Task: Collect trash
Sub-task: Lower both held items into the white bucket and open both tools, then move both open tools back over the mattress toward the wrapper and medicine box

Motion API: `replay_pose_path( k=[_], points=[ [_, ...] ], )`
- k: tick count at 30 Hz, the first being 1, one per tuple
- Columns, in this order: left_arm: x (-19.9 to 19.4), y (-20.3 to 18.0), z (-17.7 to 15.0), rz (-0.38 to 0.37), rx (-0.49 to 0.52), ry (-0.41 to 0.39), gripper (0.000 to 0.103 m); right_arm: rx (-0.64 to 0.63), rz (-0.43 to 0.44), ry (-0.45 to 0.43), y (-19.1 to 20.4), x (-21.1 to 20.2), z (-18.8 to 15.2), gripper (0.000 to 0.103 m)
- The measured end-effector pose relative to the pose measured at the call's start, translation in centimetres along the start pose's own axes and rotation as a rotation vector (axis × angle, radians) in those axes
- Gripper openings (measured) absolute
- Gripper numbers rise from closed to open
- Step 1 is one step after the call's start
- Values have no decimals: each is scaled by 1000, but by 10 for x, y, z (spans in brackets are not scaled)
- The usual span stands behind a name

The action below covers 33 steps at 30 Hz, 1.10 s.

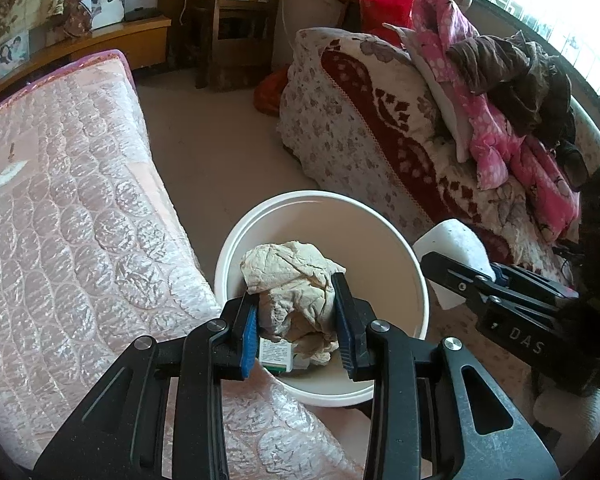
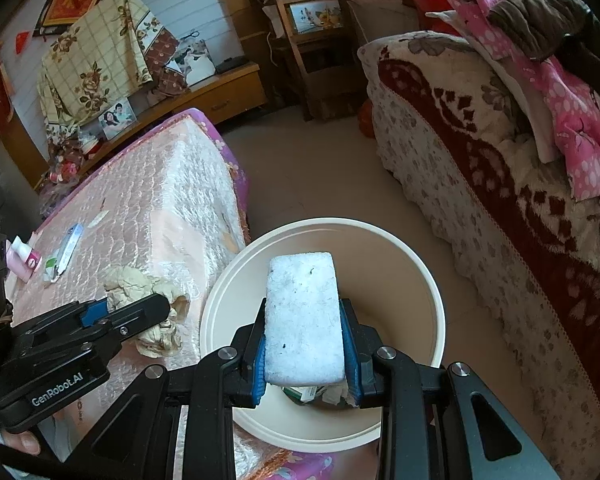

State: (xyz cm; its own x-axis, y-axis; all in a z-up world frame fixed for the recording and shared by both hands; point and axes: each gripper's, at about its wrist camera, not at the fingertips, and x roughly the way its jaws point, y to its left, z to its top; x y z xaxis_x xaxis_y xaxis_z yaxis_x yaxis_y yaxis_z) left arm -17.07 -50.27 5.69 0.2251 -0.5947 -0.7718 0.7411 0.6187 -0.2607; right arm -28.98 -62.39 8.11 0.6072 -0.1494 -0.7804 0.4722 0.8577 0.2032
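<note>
Mattress [image 2: 172,200]: quilted pink, the landmark.
Sofa [image 2: 480,168]: right of mattress, floral cover.
Pink clothes [image 2: 572,120]: on sofa.
Wooden chair [image 2: 312,40]: beyond mattress.

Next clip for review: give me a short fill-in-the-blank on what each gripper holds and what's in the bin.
1. The left gripper is shut on a crumpled wad of ____ paper.
2. The right gripper is shut on a white ____ block.
3. Both items are held over the round white ____ standing on the floor.
4. Already lying in it is a small ____-and-white box.

Missing words: beige; foam; bucket; green
</note>
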Motion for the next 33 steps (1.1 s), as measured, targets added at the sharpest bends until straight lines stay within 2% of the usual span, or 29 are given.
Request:
replay_pose_path(
  k=[3, 5, 10, 23, 33],
  points=[
    [1, 1, 0, -2, 3, 9, 37, 8, -8, 2, -2, 2, 0, 31],
    [2, 2, -1, -6, 3, 14, 40, 17, -15, 2, -4, 3, 0, 40],
    [-1, 4, -3, -13, -5, 10, 50, 34, -21, 3, -8, 3, -1, 40],
    [-22, 16, -9, 42, -8, -25, 50, 27, -7, 18, 1, 5, -6, 43],
    [-49, 45, -19, 114, -36, -67, 50, -27, 16, 34, 33, 9, -10, 44]
  ],
)
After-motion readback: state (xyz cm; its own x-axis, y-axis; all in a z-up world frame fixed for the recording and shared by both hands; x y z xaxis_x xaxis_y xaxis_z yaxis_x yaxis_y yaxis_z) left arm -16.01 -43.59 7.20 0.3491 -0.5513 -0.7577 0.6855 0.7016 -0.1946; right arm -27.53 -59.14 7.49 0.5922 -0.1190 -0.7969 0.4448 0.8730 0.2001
